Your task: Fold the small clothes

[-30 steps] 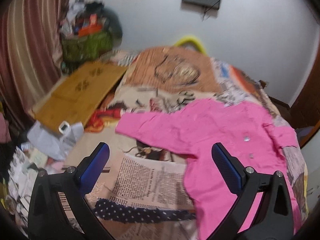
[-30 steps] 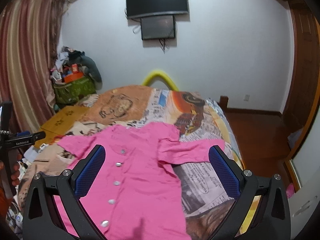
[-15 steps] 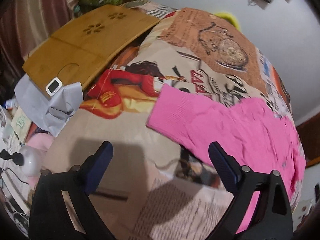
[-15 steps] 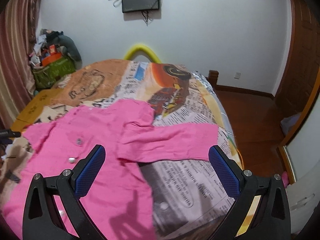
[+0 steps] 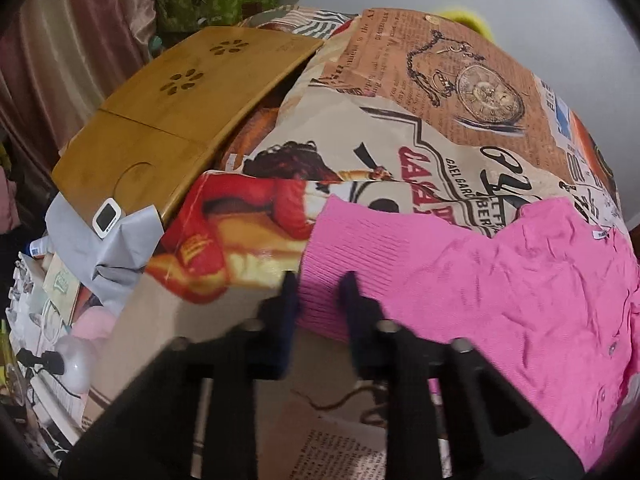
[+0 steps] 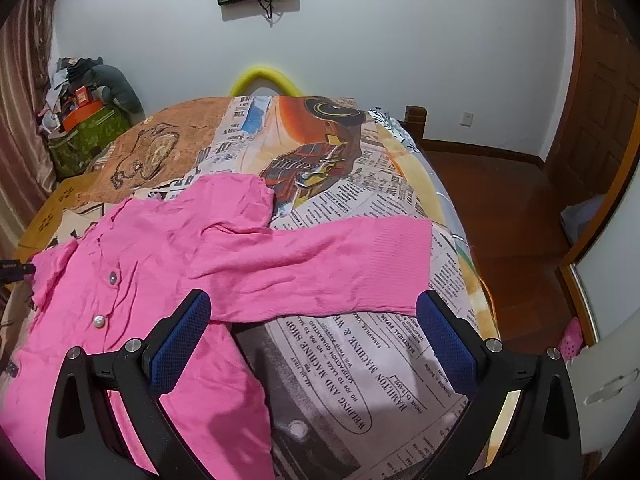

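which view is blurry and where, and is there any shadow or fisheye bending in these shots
Left wrist view: the fingers of the left gripper are smeared by motion around the pink sleeve cuff, while the bedspread stays fairly sharp. Right wrist view: crisp, right gripper casts a shadow on the newsprint bedspread, and the wall and door bow at the edges.

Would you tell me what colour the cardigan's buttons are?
The buttons look pearly silver-white on the pink cardigan; right wrist view shows them best.
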